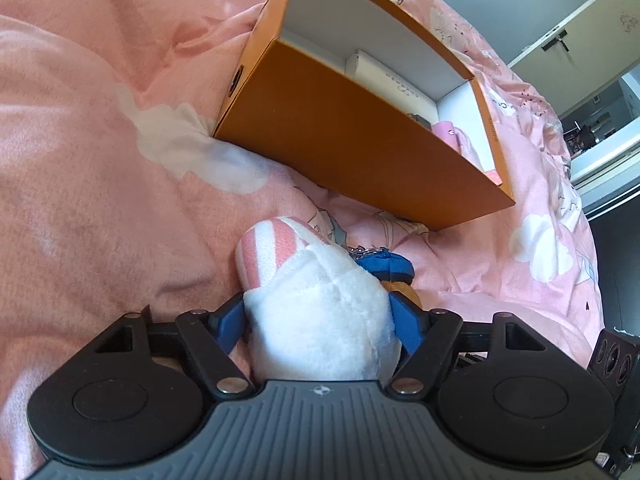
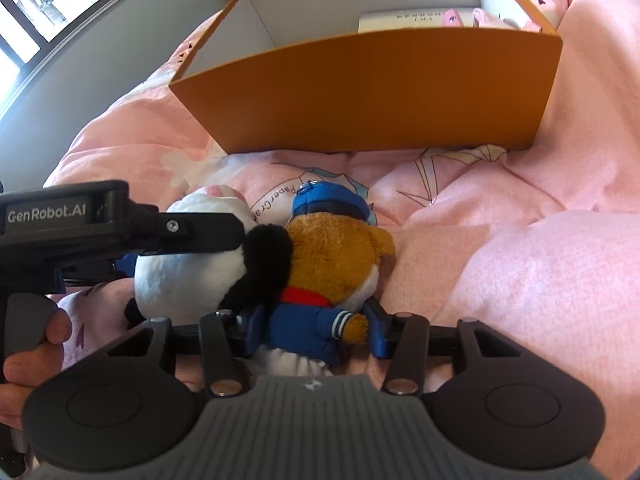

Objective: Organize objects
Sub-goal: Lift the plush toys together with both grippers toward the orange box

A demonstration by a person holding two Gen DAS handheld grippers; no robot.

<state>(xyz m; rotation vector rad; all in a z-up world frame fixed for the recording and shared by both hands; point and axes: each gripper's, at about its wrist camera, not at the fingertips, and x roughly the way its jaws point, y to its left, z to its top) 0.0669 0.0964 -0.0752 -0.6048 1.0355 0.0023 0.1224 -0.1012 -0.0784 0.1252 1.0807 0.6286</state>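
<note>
Two plush toys lie side by side on the pink bedding in front of an open orange box (image 1: 340, 128) (image 2: 360, 92). My left gripper (image 1: 318, 304) has its blue fingers pressed on both sides of the white plush toy (image 1: 312, 332) (image 2: 180, 276), which has a pink-striped part (image 1: 264, 248) and a black ear (image 2: 268, 256). One of its fingers (image 2: 200, 234) crosses over that toy in the right wrist view. My right gripper (image 2: 316, 320) is shut on the brown bear plush (image 2: 336, 248) at its blue jacket. The bear's blue cap (image 1: 388, 266) points toward the box.
The box holds a white carton (image 1: 388, 80) (image 2: 400, 18) and a pink item (image 1: 448, 132) at one end. Rumpled pink bedding (image 1: 80, 160) surrounds everything. A hand (image 2: 28, 360) grips the left gripper's handle. A window (image 2: 40, 0) lies far left, and a dark speaker (image 1: 616, 360) sits beside the bed.
</note>
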